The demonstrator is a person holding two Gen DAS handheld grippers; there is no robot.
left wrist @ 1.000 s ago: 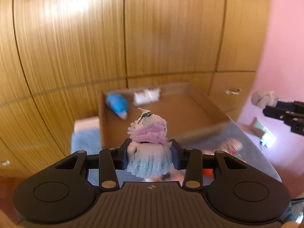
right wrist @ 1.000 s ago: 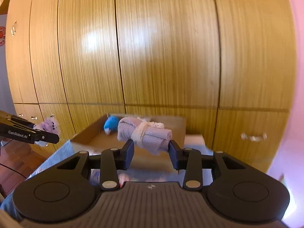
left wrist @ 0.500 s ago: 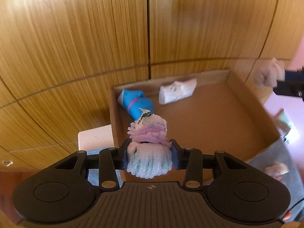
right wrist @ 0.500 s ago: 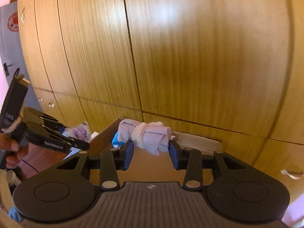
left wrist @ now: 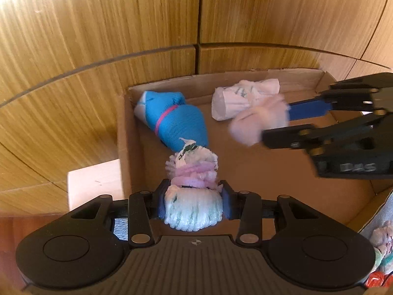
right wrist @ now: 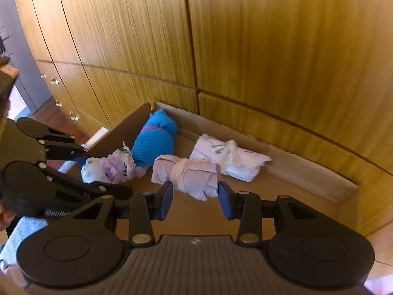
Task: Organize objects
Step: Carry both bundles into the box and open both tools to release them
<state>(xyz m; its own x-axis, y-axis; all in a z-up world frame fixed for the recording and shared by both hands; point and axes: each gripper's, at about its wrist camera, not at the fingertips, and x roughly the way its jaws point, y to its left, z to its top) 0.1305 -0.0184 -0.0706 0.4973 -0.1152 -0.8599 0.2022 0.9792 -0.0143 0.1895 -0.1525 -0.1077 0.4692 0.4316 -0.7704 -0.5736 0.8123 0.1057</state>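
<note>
An open cardboard box (left wrist: 127, 132) (right wrist: 294, 162) lies against the wooden cupboard. Inside it are a blue sock roll with a pink band (left wrist: 172, 123) (right wrist: 154, 145) and a white roll (left wrist: 243, 98) (right wrist: 231, 157). My left gripper (left wrist: 192, 201) (right wrist: 98, 169) is shut on a fluffy white, purple and green sock bundle (left wrist: 192, 189) (right wrist: 108, 167), just above the box's near left corner beside the blue roll. My right gripper (right wrist: 195, 196) (left wrist: 272, 125) is shut on a pale pink tied roll (right wrist: 189, 174) (left wrist: 260, 120), hanging over the box in front of the white roll.
Wooden cupboard doors (right wrist: 245, 49) and drawers with small knobs (right wrist: 73, 116) rise behind the box. A white block (left wrist: 95, 182) sits at the box's left outer wall. More sock bundles (left wrist: 380, 236) lie on grey cloth at the lower right. A person's hand shows at the left edge (right wrist: 3, 216).
Both grippers have moved forward and down over the box, each still holding its bundle. The right gripper has swung in from the right, close to the white roll.
</note>
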